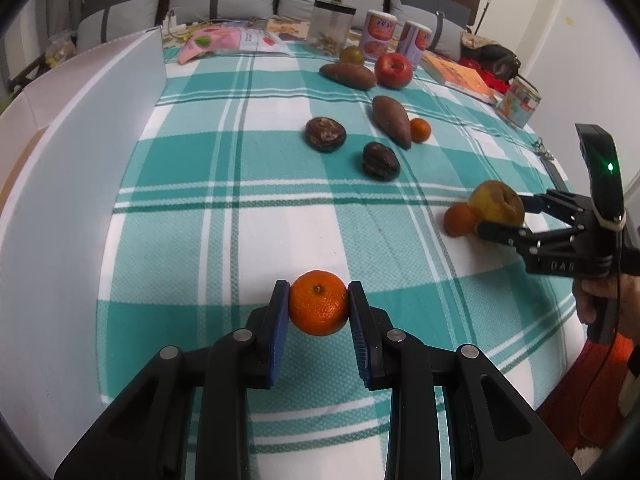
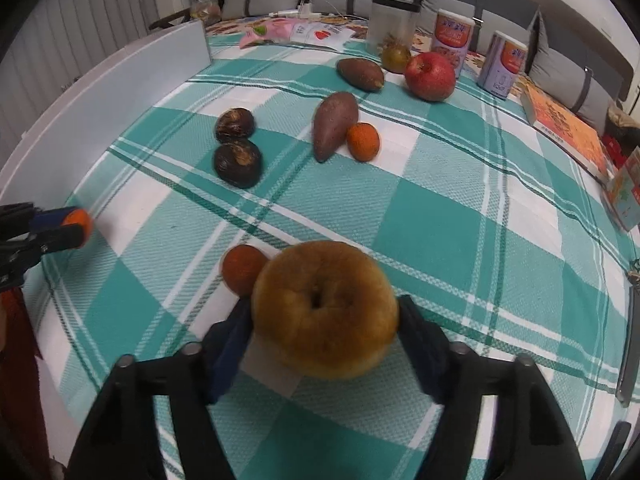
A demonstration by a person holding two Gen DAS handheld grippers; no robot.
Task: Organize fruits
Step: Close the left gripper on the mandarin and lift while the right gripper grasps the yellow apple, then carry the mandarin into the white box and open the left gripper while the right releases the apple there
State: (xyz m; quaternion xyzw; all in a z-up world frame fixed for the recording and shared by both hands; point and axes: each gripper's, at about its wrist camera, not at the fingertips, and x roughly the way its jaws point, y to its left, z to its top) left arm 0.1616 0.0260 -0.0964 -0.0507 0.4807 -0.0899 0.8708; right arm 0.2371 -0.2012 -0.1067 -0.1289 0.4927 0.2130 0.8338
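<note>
On the checked cloth of the bed (image 1: 280, 168), my left tool (image 1: 319, 304) clamps a mandarin (image 1: 319, 303); my right tool (image 2: 325, 320) clamps the yellow apple (image 2: 325, 306), nearer the loose mandarin (image 2: 243, 269) touching its left.

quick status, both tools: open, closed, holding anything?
Left tool: closed on the orange mandarin.
Right tool: closed on the yellow-brown apple, beside a small orange fruit.

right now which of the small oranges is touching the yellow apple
The darker orange pressed against the yellow apple held in the right gripper. One orange sits in the left gripper; another lies beside a sweet potato.
</note>
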